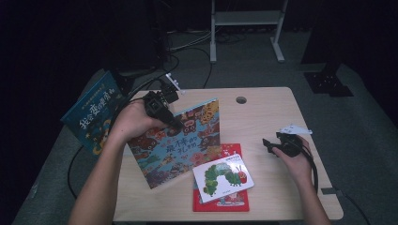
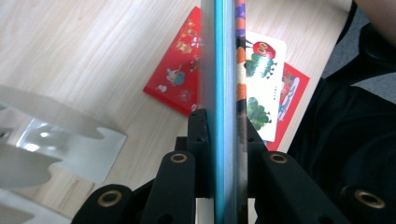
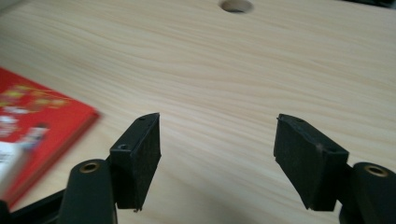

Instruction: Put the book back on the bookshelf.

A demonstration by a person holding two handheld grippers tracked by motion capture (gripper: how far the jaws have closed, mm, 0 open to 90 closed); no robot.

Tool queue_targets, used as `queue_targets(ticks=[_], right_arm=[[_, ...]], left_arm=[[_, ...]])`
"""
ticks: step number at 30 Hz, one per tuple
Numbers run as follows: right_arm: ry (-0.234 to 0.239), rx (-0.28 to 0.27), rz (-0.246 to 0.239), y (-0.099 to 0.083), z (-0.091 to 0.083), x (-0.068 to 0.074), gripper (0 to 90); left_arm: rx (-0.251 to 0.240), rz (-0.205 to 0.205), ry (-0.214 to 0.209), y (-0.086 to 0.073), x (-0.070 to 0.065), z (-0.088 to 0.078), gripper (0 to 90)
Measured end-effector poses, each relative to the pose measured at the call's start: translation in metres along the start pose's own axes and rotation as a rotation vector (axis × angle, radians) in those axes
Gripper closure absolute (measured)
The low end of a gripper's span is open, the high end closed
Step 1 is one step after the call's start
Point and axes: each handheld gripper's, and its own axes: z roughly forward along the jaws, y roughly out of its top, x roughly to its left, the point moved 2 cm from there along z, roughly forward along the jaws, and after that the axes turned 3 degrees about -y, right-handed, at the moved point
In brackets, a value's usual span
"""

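Here we have our left tongs (image 1: 176, 123) pinching the monster picture book (image 1: 180, 140) by its top edge, tilted up off the table (image 1: 272, 108). Our right tongs (image 3: 217, 154) hang spread and empty over bare wood. Placing it seems still ahead; the red book (image 1: 232, 199) and caterpillar book (image 1: 223, 177) lie untouched.

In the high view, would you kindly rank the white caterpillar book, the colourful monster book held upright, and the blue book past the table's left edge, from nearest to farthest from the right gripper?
From the right gripper:
1. White caterpillar book, lying on the red book just to its left.
2. Colourful monster book, upright at mid-table in the left gripper.
3. Blue book, beyond the table's left edge.
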Motion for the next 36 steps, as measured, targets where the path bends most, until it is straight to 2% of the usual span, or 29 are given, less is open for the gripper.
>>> queue_targets(ticks=[3,6,8,10,13,17,18,19,20,21,22,24,28,29,30,32,33,36], right_arm=[[-0.033,0.020,0.031,-0.005,0.006,-0.014,31.3],[-0.059,0.053,0.034,-0.011,0.013,-0.023,30.9],[-0.065,0.064,0.040,-0.013,0.016,-0.024,30.4],[-0.084,0.088,0.024,-0.016,0.021,-0.026,29.7],[-0.083,0.104,0.021,-0.019,0.027,-0.026,28.7],[-0.077,0.112,0.033,-0.021,0.030,-0.027,27.6],[-0.080,0.111,0.030,-0.021,0.031,-0.027,27.4],[-0.080,0.113,0.031,-0.020,0.031,-0.027,26.6],[-0.080,0.113,0.031,-0.020,0.031,-0.027,26.6],[-0.081,0.119,0.038,-0.020,0.031,-0.028,24.2],[-0.080,0.120,0.046,-0.021,0.031,-0.029,23.3],[-0.078,0.128,0.054,-0.021,0.032,-0.030,20.1],[-0.078,0.128,0.051,-0.021,0.032,-0.030,19.6],[-0.078,0.128,0.051,-0.021,0.032,-0.030,19.6],[-0.078,0.128,0.051,-0.021,0.032,-0.030,19.7],[-0.078,0.129,0.052,-0.021,0.032,-0.030,19.7],[-0.078,0.129,0.052,-0.021,0.032,-0.030,19.7],[-0.078,0.128,0.051,-0.021,0.032,-0.030,19.8]], left_arm=[[-0.002,-0.012,0.017,-0.005,0.001,-0.007,80.0],[-0.010,-0.029,0.018,-0.012,0.003,-0.016,80.0],[-0.017,-0.035,0.022,-0.016,0.004,-0.021,80.0],[-0.028,-0.054,0.040,-0.024,0.005,-0.029,80.0],[-0.039,-0.069,0.049,-0.031,0.006,-0.036,80.0],[-0.068,-0.112,0.074,-0.051,0.012,-0.055,80.0],[-0.068,-0.112,0.074,-0.051,0.012,-0.055,79.9],[-0.077,-0.125,0.089,-0.060,0.013,-0.062,80.0],[-0.077,-0.125,0.089,-0.060,0.013,-0.062,79.9],[-0.089,-0.145,0.100,-0.069,0.015,-0.069,79.9],[-0.089,-0.145,0.100,-0.069,0.015,-0.069,79.9],[-0.107,-0.176,0.113,-0.085,0.019,-0.079,79.9],[-0.137,-0.218,0.129,-0.108,0.024,-0.092,79.9],[-0.137,-0.218,0.129,-0.108,0.024,-0.092,79.9],[-0.145,-0.242,0.138,-0.120,0.027,-0.097,79.9],[-0.156,-0.264,0.152,-0.131,0.031,-0.102,79.9],[-0.156,-0.264,0.152,-0.131,0.031,-0.102,79.9],[-0.167,-0.309,0.181,-0.148,0.035,-0.109,79.9]])
